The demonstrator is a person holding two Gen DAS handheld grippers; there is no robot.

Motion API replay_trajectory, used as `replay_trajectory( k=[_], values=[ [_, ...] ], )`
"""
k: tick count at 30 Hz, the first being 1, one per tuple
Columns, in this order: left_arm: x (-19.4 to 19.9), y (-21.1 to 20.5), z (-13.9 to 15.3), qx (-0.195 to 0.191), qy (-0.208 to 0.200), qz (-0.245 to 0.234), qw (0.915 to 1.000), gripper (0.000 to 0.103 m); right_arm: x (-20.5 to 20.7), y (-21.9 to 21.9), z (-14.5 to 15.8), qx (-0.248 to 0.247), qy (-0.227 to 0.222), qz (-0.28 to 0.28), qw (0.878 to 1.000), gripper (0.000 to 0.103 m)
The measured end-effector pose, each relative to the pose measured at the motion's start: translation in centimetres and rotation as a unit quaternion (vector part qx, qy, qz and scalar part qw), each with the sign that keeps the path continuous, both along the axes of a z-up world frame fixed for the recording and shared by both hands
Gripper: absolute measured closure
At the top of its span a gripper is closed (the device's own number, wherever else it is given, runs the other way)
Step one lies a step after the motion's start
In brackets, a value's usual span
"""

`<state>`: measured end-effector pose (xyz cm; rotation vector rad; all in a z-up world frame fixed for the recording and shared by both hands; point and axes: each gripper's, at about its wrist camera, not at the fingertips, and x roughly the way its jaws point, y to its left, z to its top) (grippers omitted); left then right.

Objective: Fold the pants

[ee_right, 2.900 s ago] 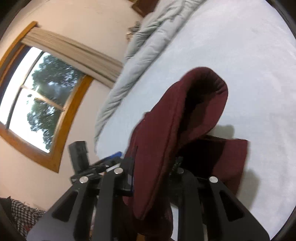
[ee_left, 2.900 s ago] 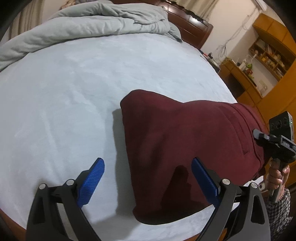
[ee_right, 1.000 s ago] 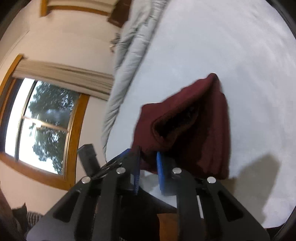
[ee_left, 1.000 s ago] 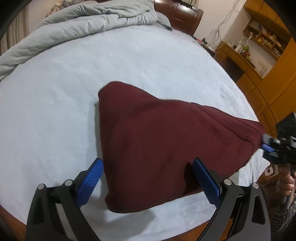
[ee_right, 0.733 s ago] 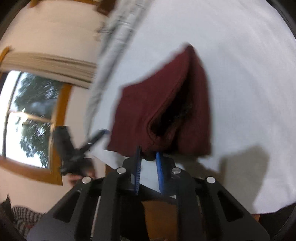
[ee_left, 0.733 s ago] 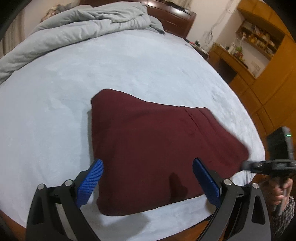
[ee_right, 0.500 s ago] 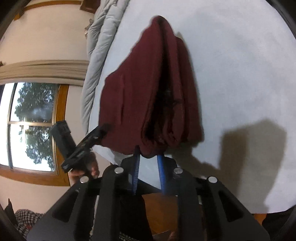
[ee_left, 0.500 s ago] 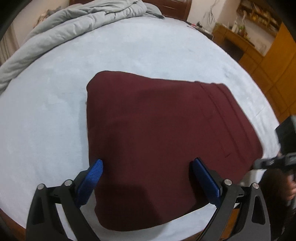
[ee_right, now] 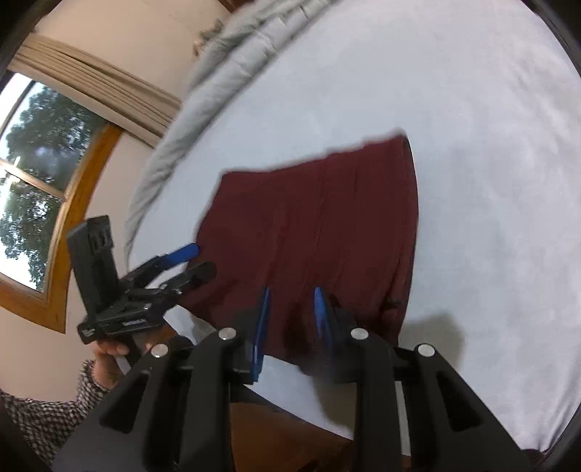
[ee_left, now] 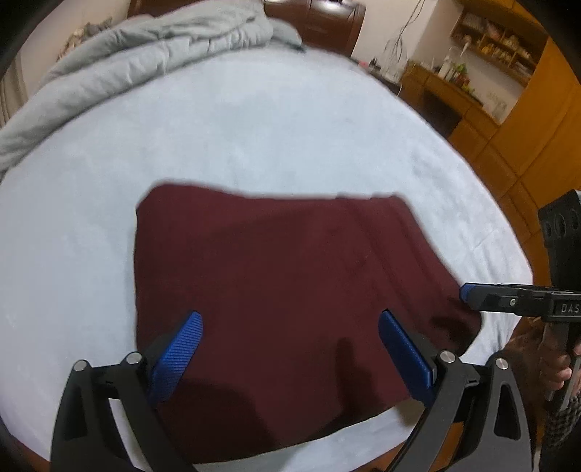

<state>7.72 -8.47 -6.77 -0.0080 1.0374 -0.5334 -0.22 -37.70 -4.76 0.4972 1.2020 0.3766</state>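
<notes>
The dark red pants [ee_left: 276, 287] lie folded flat in a rough rectangle near the front edge of the pale blue bed [ee_left: 254, 138]. My left gripper [ee_left: 290, 348] is open wide and empty, hovering just above the near part of the pants. My right gripper [ee_right: 290, 312] has its blue pads a small gap apart with nothing between them, just above the pants' [ee_right: 319, 218] near edge. It also shows in the left wrist view [ee_left: 468, 292] at the pants' right corner. The left gripper shows in the right wrist view [ee_right: 192, 259].
A grey duvet [ee_left: 145, 61] is bunched along the far side of the bed. A dark wooden headboard [ee_left: 319, 18] stands behind it. Wooden cabinets and shelves [ee_left: 508, 90] line the right wall. A window with curtains [ee_right: 36, 163] is on the left.
The right gripper, which held the pants' edge lifted, has laid the pants down flat and opened off them. The left gripper stayed open above the pants.
</notes>
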Motion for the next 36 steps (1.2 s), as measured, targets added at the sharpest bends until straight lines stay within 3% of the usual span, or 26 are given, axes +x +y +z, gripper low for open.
replay_trajectory(
  k=[2, 4, 6, 8, 9, 10, 12, 15, 17, 21, 23, 29, 31, 32, 36],
  values=[
    [-0.3, -0.2, -0.8, 0.021, -0.004, -0.009, 0.9997, 0.005, -0.3, -0.1, -1.7, -0.006, 0.019, -0.004, 1.0, 0.082],
    [-0.6, -0.7, -1.5, 0.041, -0.007, -0.02, 0.9989, 0.005, -0.7, -0.9, -2.9, 0.025, 0.027, -0.02, 0.999, 0.084],
    [-0.7, -1.2, -2.1, 0.057, -0.011, -0.026, 0.998, 0.005, -0.6, -1.4, -3.4, 0.048, 0.031, -0.031, 0.998, 0.085],
    [-0.4, -1.1, -1.6, 0.054, -0.009, -0.025, 0.9982, 0.005, -0.1, -1.1, -2.8, 0.04, 0.03, -0.026, 0.998, 0.085],
    [-0.2, -1.1, -0.9, 0.045, -0.008, -0.024, 0.9987, 0.005, 0.2, -0.8, -2.2, 0.034, 0.023, -0.02, 0.999, 0.081],
    [0.2, -0.9, 0.0, 0.026, -0.007, -0.021, 0.9994, 0.005, 0.7, -0.6, -1.3, 0.028, 0.012, -0.013, 0.999, 0.07],
    [1.7, -0.4, 1.7, -0.019, -0.008, -0.013, 0.9997, 0.005, 1.5, -0.8, 0.3, 0.011, -0.014, -0.009, 1.0, 0.064],
    [4.6, -0.5, 2.6, -0.051, -0.009, -0.011, 0.9986, 0.005, 4.3, -0.5, 2.0, -0.035, -0.051, -0.007, 0.998, 0.064],
    [6.7, -0.7, 2.5, -0.065, 0.003, -0.003, 0.9978, 0.005, 6.4, -0.3, 2.0, -0.03, -0.054, -0.003, 0.998, 0.064],
    [10.1, -0.2, -0.3, -0.093, 0.072, 0.001, 0.9931, 0.005, 9.0, -0.9, -0.4, -0.061, -0.026, -0.012, 0.998, 0.064],
    [10.7, 0.5, -1.9, -0.1, 0.093, 0.01, 0.9906, 0.013, 9.5, -1.5, -2.1, -0.066, -0.005, -0.021, 0.998, 0.066],
    [10.3, 1.1, -1.9, -0.098, 0.087, 0.01, 0.9914, 0.017, 9.4, -1.8, -2.2, -0.056, -0.011, -0.026, 0.998, 0.068],
    [9.2, 1.2, -0.6, -0.08, 0.075, 0.022, 0.9937, 0.015, 7.9, -1.9, -0.9, -0.044, -0.022, -0.02, 0.999, 0.063],
    [8.5, 1.4, 0.0, -0.076, 0.068, 0.024, 0.9945, 0.01, 7.2, -1.7, -0.3, -0.04, -0.027, -0.017, 0.999, 0.063],
    [3.8, 2.2, 1.2, -0.075, 0.051, 0.017, 0.9957, 0.009, 2.1, -0.3, 1.8, -0.013, -0.047, 0.027, 0.998, 0.063]
  ],
)
